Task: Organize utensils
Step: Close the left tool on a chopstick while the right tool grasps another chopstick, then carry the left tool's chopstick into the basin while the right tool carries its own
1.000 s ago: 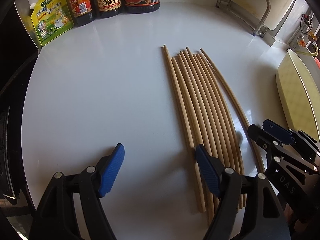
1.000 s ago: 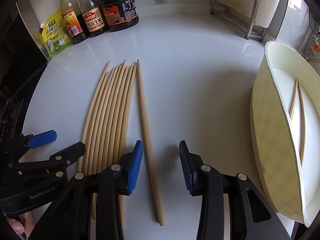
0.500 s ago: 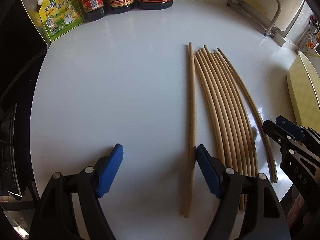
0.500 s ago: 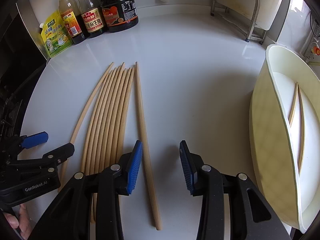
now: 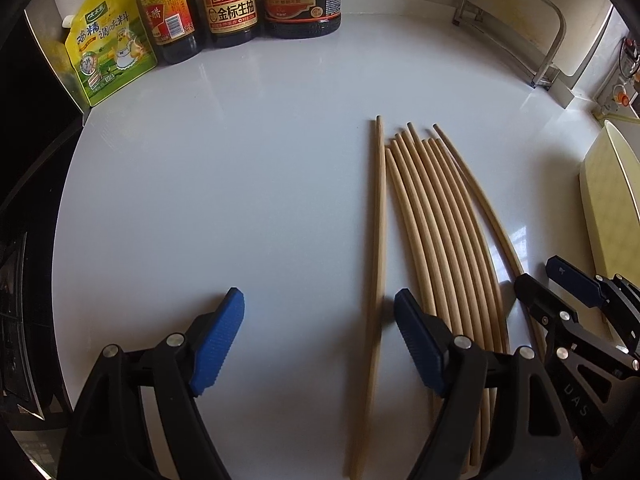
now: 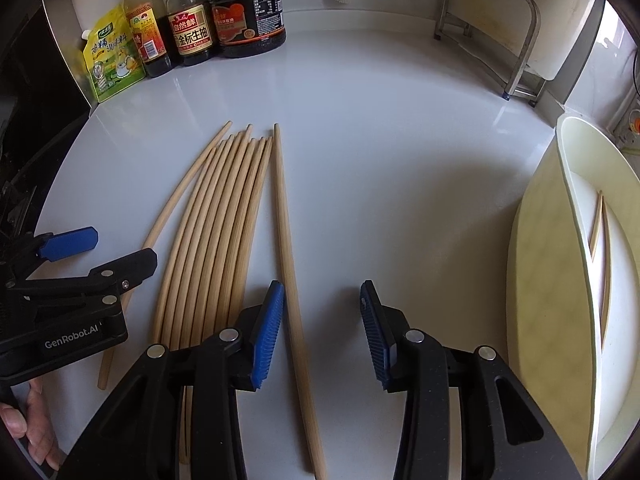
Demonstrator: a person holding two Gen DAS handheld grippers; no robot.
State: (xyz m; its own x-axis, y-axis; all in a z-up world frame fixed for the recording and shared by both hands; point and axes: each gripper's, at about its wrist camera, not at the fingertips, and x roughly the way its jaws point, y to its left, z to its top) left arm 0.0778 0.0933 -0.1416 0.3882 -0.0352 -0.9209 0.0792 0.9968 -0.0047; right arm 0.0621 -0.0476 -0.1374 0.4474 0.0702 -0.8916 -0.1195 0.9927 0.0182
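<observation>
Near, right wrist view: right tool (image 6: 322,328), jaws apart, nothing gripped. One lone chopstick (image 6: 289,248) lies on the white worktop (image 6: 400,152) between its pads, close to the 9 o'clock pad, running toward 12 o'clock. No contact shows.

Near, left wrist view: left tool (image 5: 318,340), jaws wide, empty. Its 3 o'clock pad sits just beside the row; another chopstick, apart from the row (image 5: 378,240), lies between the pads, near that pad.

Middle, worktop: row of chopsticks (image 6: 224,232), about seven lying side by side and touching, tips toward 12 o'clock. One further stick (image 6: 176,200) is splayed off at the row's 9 o'clock edge in the right view, its near end partly under the left tool. Roughly nine sticks in all are not yet put away.

At 3 o'clock: cream tray (image 6: 540,264), standing at the worktop edge. Two chopsticks (image 6: 600,240) already lie inside it, crossing at their far ends.

Far, 11 o'clock: sauce bottles (image 6: 192,28) and a yellow pouch (image 6: 112,56) against the wall. Far, 1 o'clock: metal rack (image 6: 488,32).

Status, judged: early stage. Two sticks stored, the bulk left on the worktop. The lone chopstick between the right tool's pads looks the likely next item for the tray.
</observation>
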